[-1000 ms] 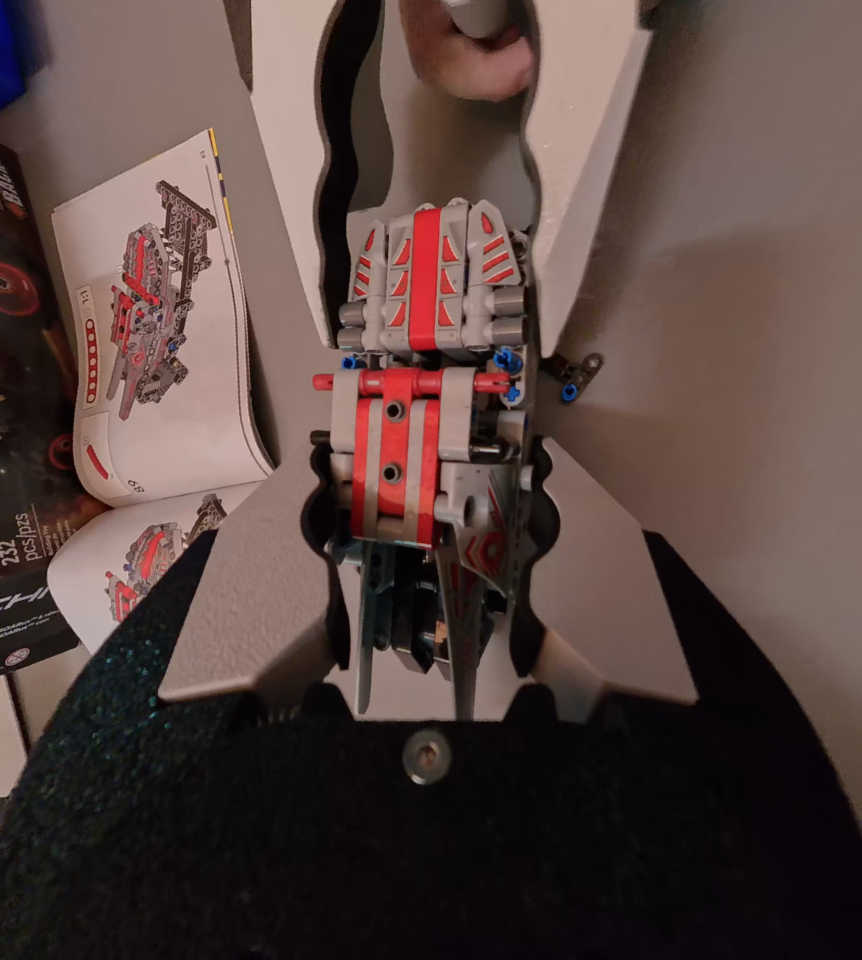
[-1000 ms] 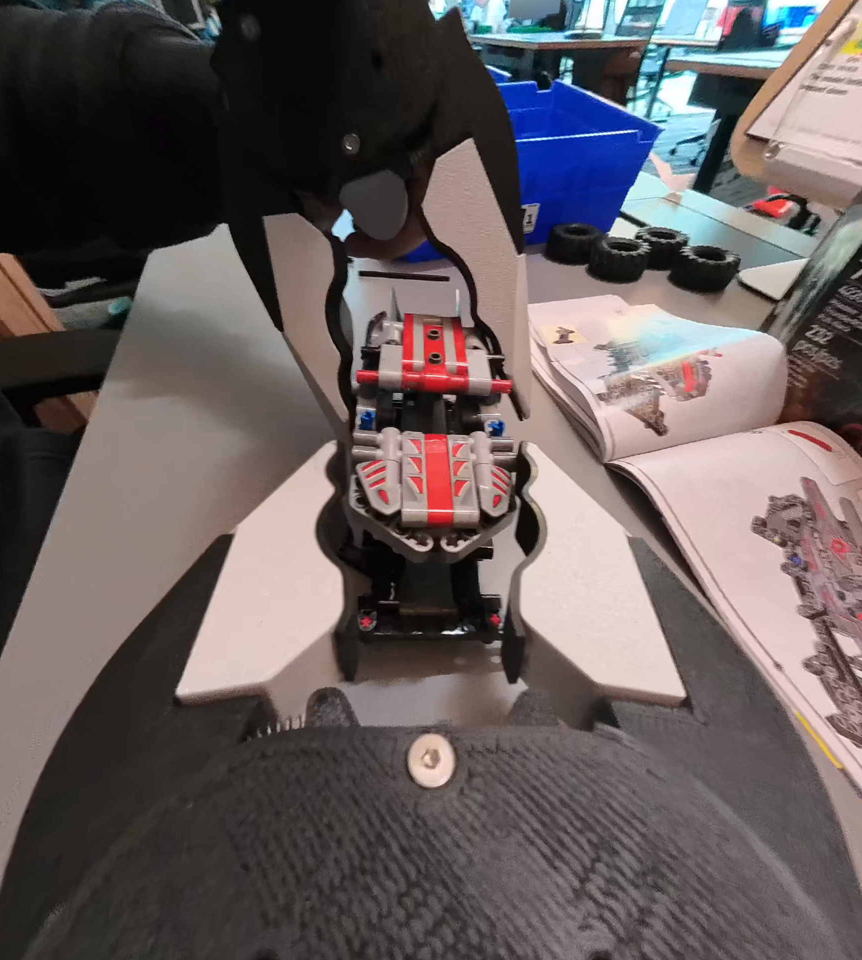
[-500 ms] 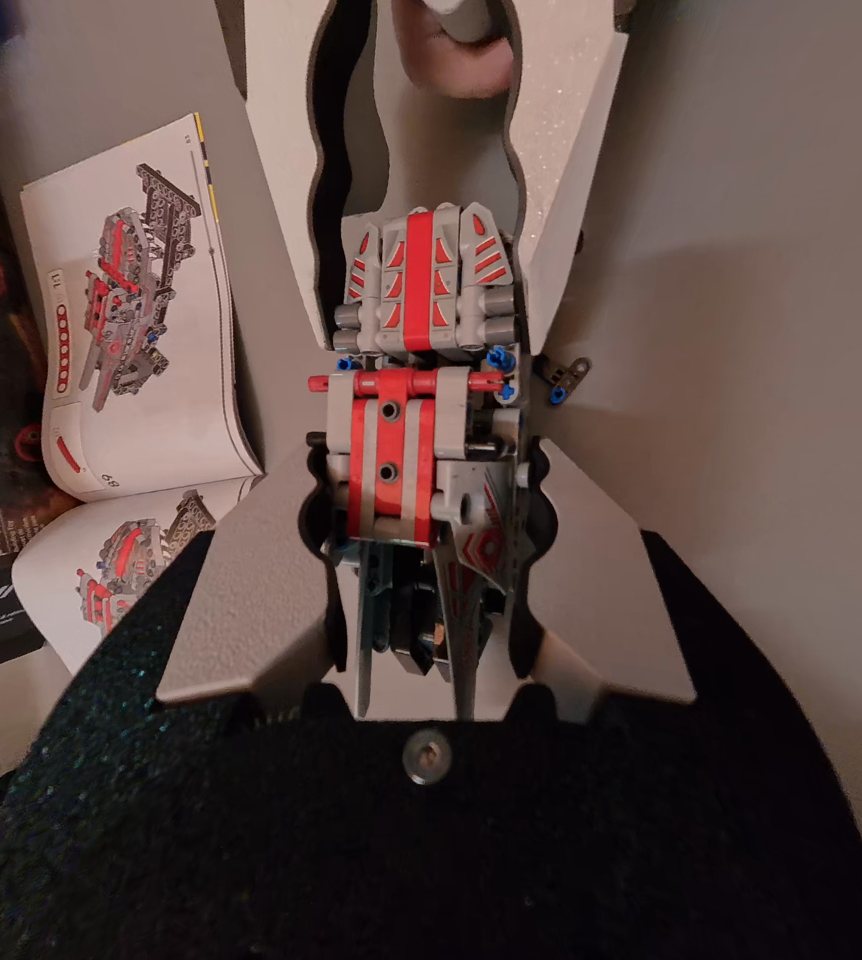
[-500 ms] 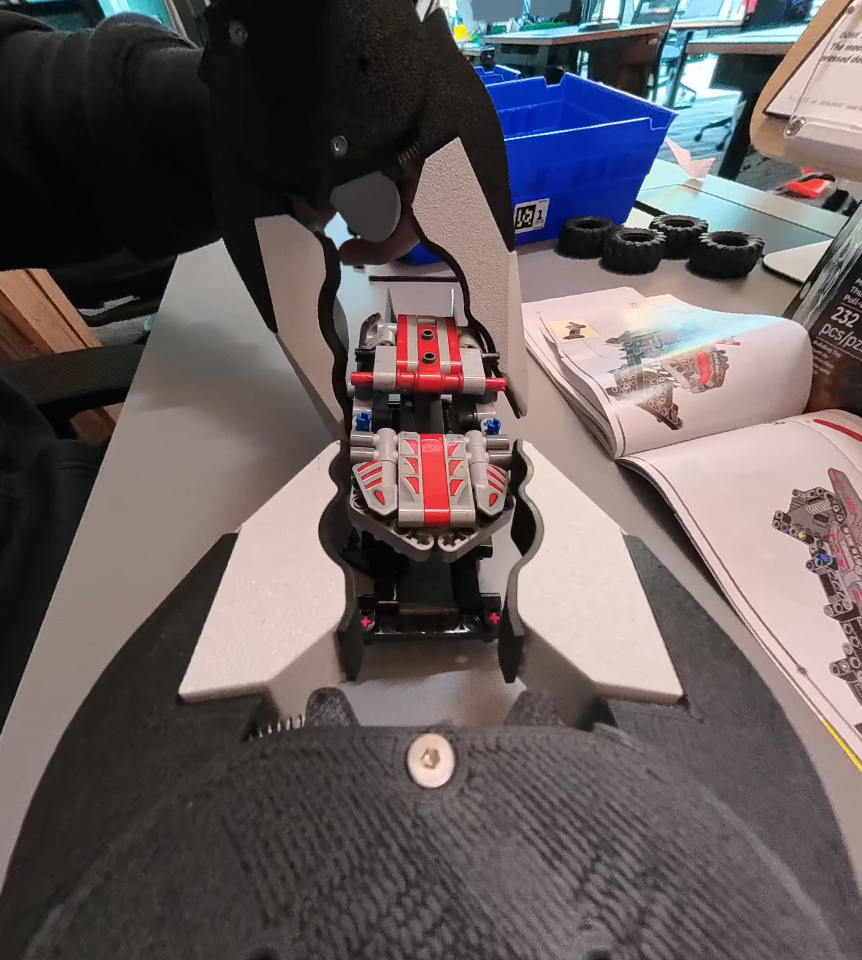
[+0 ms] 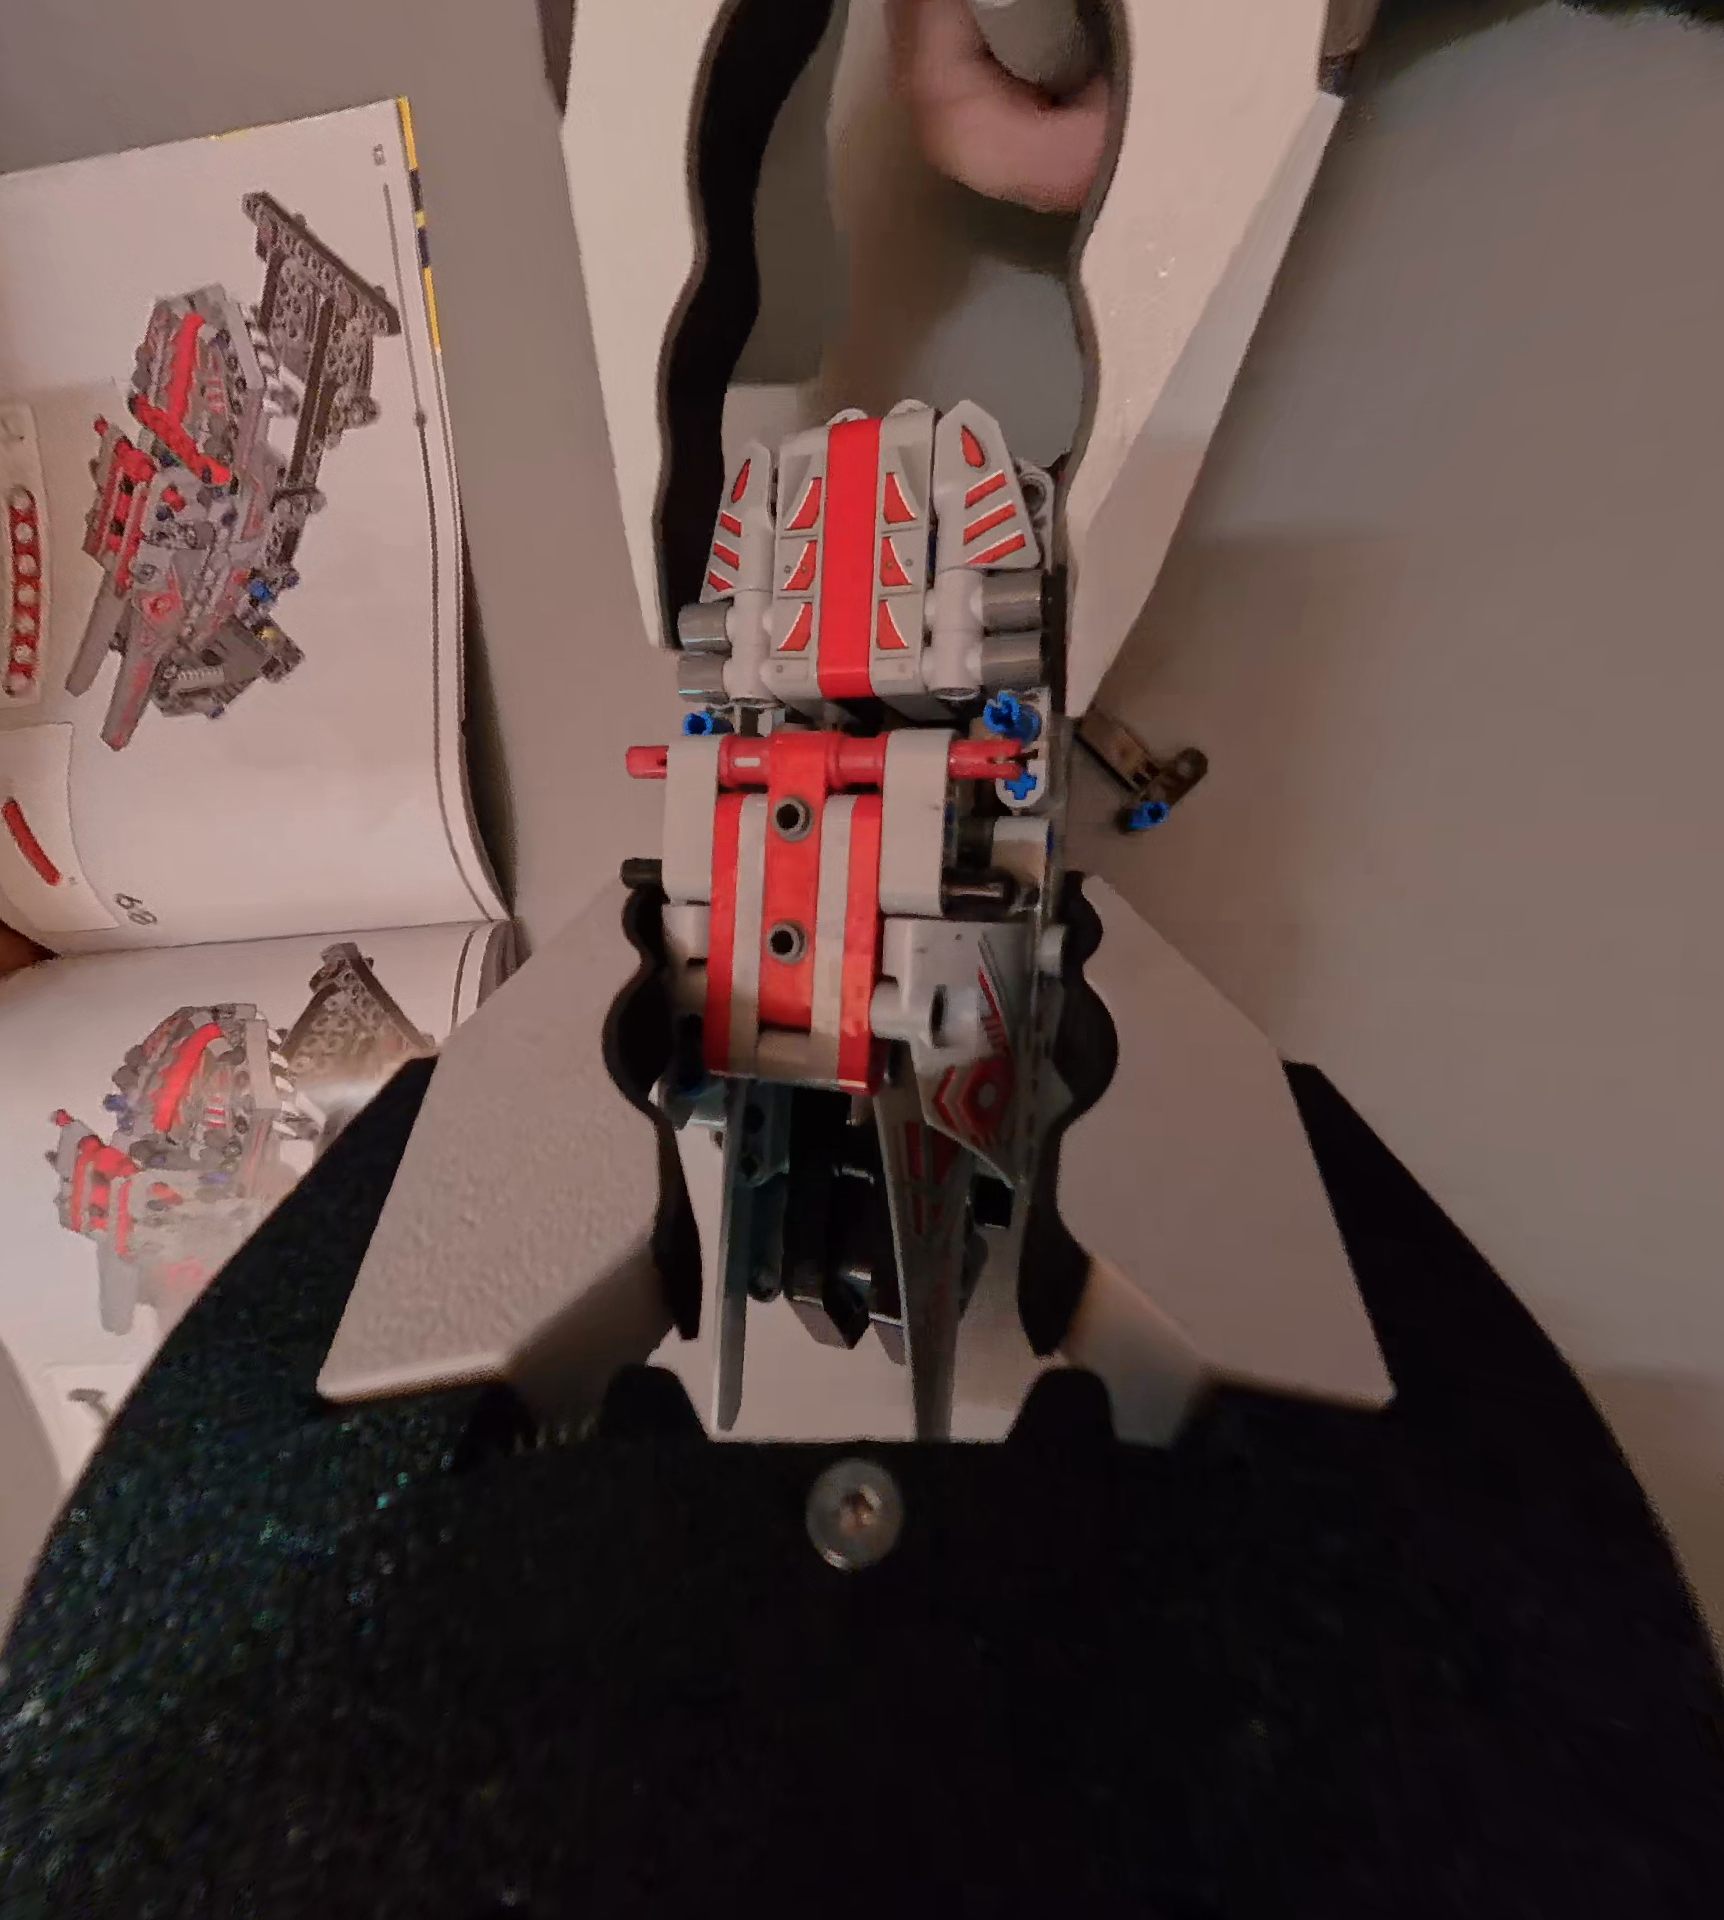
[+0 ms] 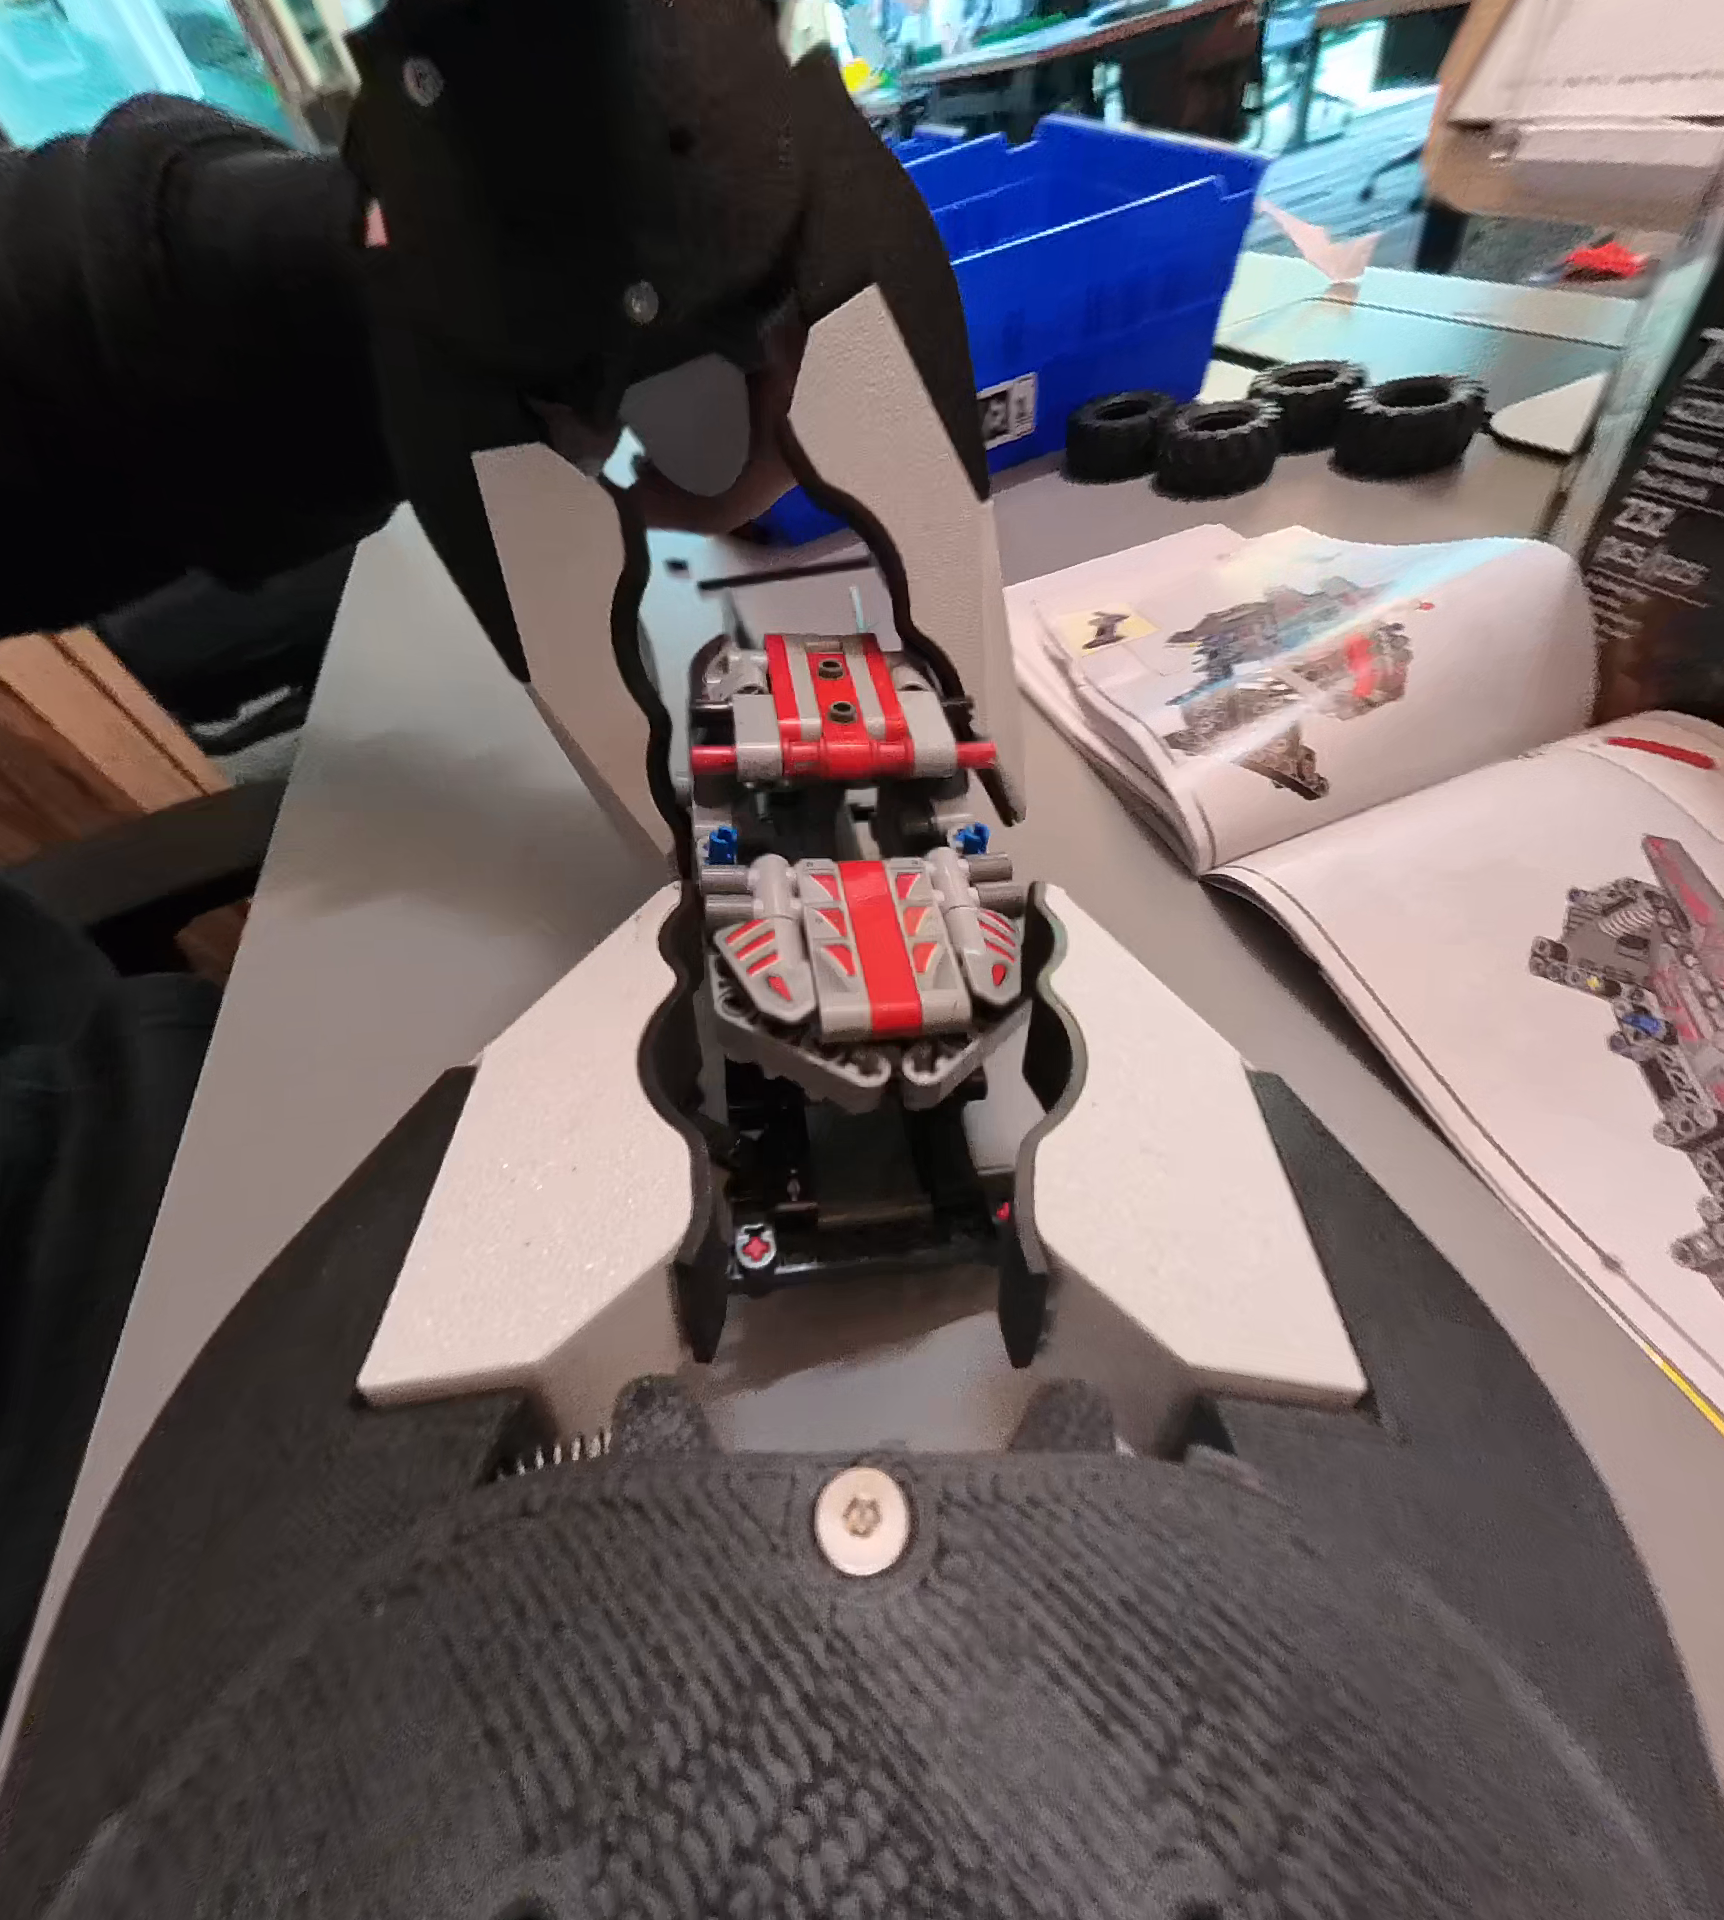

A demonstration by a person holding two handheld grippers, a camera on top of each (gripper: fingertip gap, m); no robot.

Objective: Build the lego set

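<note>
Here your left gripper (image 5: 863,1039) is clamped on the rear half of the lego model (image 5: 837,831), its two pale fingers pressing the sides just behind the red-striped roof panel. Your right gripper (image 6: 863,1039) is clamped on the other end, fingers closed against the flanks below the grey and red nose piece. The two grippers face each other, tips nearly meeting across the middle of the model, which is held between them above the grey surface (image 6: 422,831).

In the left wrist view, the model runs lengthwise away from the camera: grey pointed fins nearest, then the red-striped panel with two holes, a red cross axle (image 5: 816,762) across the width, then the nose piece inside the far gripper. Blue pins (image 5: 1005,715) show at both sides near the axle. A small dark loose part with a blue pin (image 5: 1144,784) sits just beside the model's right side; contact cannot be told. A fingertip (image 5: 1003,156) shows through the far gripper's opening.

Outward: the open instruction booklet (image 5: 214,571) lies on the surface to the left in the left wrist view, and to the right in the right wrist view (image 6: 1460,883). Beyond it, in the right wrist view, four black tyres (image 6: 1273,426) are grouped near a blue bin (image 6: 1097,239). The dark set box (image 6: 1689,468) stands upright at the right edge. A black sleeve (image 6: 110,364) enters from the left behind the left gripper.
</note>
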